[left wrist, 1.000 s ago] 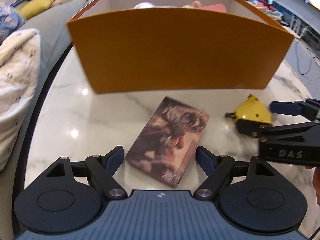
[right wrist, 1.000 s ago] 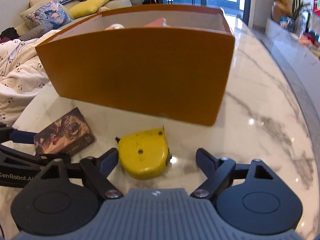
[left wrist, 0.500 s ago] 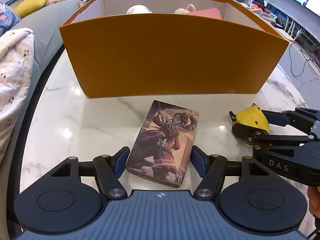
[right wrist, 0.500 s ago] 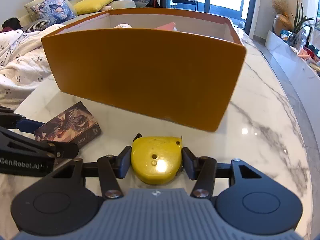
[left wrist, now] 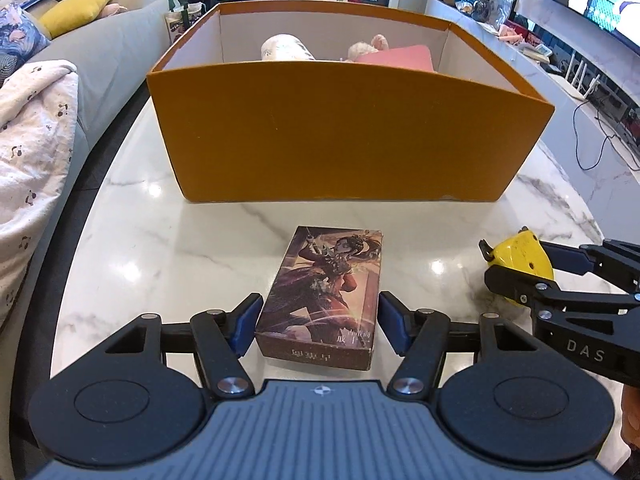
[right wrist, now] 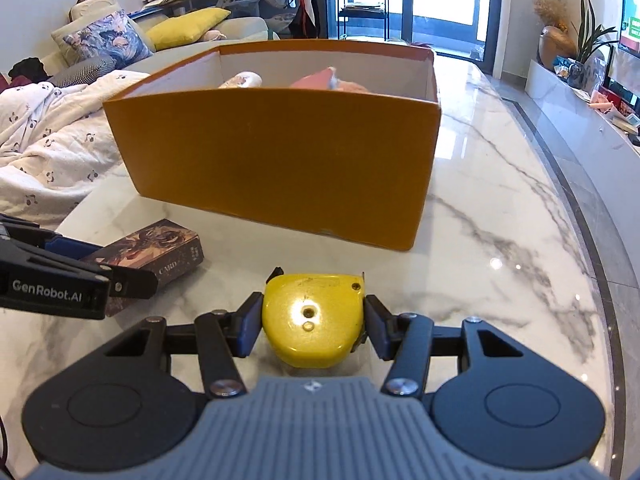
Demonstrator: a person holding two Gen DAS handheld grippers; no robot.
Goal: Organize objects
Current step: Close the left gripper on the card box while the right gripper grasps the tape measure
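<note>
1. Progress check: the big orange cardboard box on my white marble table already has a few things in it: a pale rolled item, a plush toy and something flat and pink. Two items are left outside, and I've got one in each claw, so I'd call it most of the way done.

2. Left gripper: jaws have just been closing around the illustrated card box with the dark fantasy artwork. The blue pads sit right at its long sides. I read it as pinched, though the right pad's contact is hard to be sure of. It sits in front of the orange box, apart from it.

3. Right gripper: clamped onto the yellow plastic tape measure, pads pressed on both flanks. It's low over the marble (lifted or not, can't tell), near the orange box's front wall.

4. Orientation: the card box's long axis runs straight away from me toward the orange box, printed end nearest my wrist, artwork face up. The tape measure lies flat, broad face up, rounded end toward me, little black hook tab pointing at the orange box.

5. Left to do, I reckon: lift both over the front wall and drop them in.
</note>
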